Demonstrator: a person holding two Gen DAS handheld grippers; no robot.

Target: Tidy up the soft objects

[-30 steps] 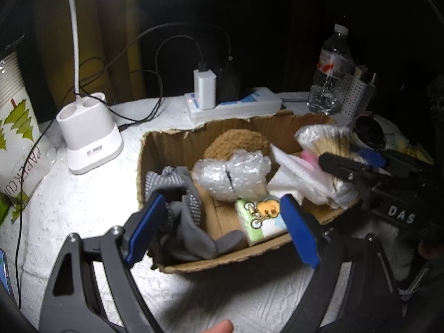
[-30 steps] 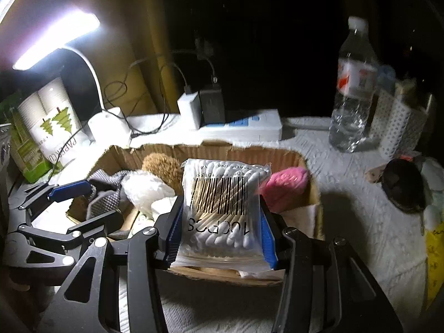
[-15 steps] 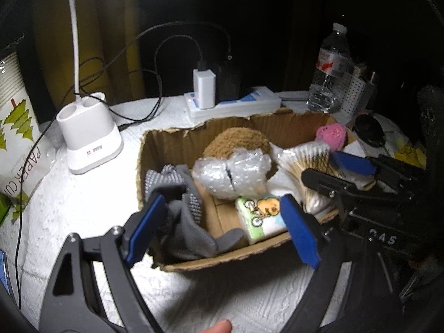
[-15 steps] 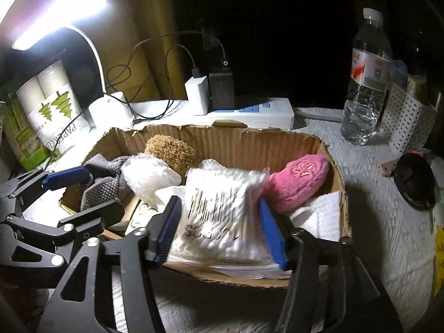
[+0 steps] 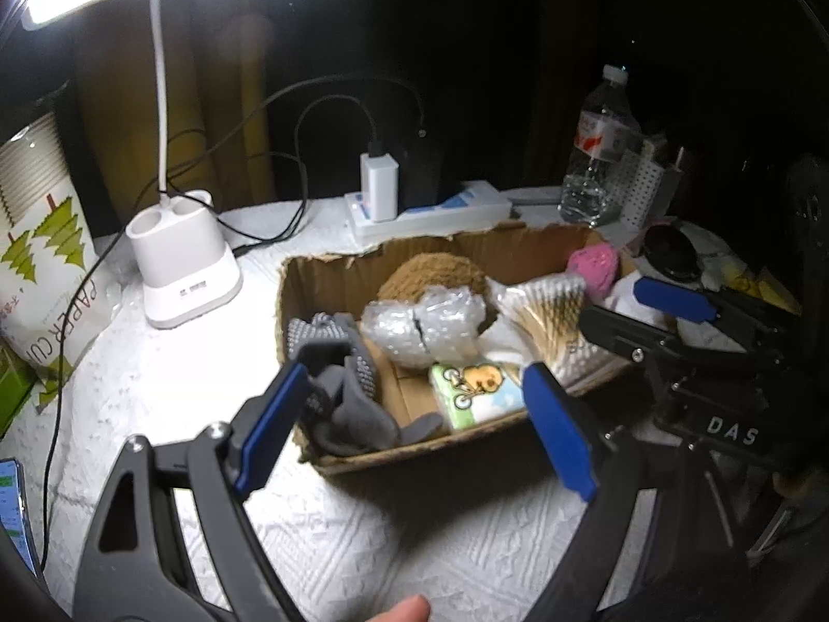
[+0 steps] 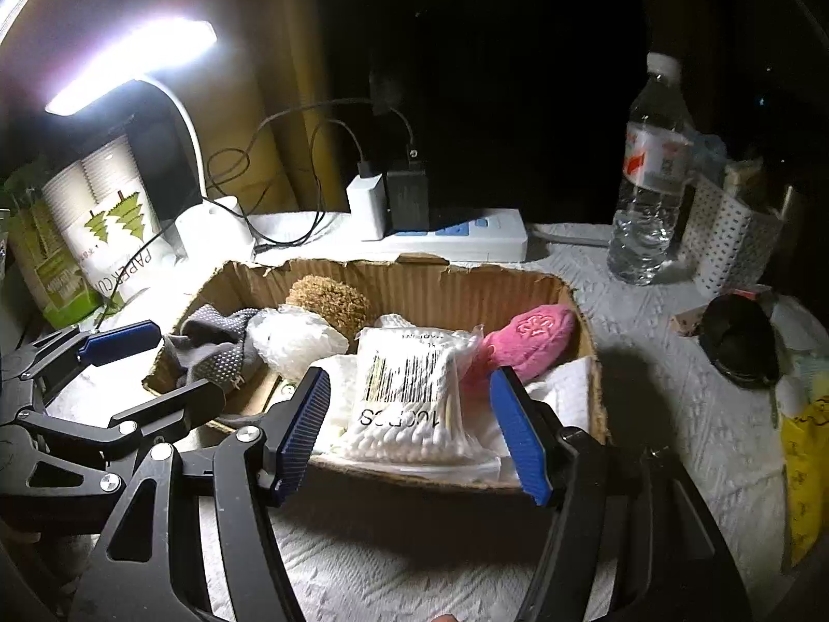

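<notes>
A cardboard box (image 5: pixel 414 453) (image 6: pixel 394 280) sits on the white cloth-covered table. It holds grey dotted gloves (image 5: pixel 352 394) (image 6: pixel 217 347), a bubble-wrap bundle (image 5: pixel 419 321) (image 6: pixel 295 337), a brown plush (image 5: pixel 430 269) (image 6: pixel 329 300), a tissue pack (image 5: pixel 476 389), a pink plush (image 5: pixel 593 264) (image 6: pixel 523 342) and a bag of cotton swabs (image 5: pixel 549 306) (image 6: pixel 409 404). My right gripper (image 6: pixel 409 378) (image 5: pixel 614 300) is opening at the box's near right wall. The swab bag lies between its pads, untouched by them. My left gripper (image 5: pixel 414 370) (image 6: pixel 184 360) stands open and empty before the near left wall.
Behind the box lie a power strip (image 5: pixel 430 212) with chargers and cables and a white lamp base (image 5: pixel 181 269). A paper-cup pack (image 5: pixel 36 269) stands at the left. At the right are a water bottle (image 5: pixel 596 166), a perforated holder (image 5: pixel 642 192) and a black round item (image 5: pixel 668 251).
The right gripper lowered the swab bag into the box, let it go and pulled back slightly. The left gripper drew back and up a little, still open.
</notes>
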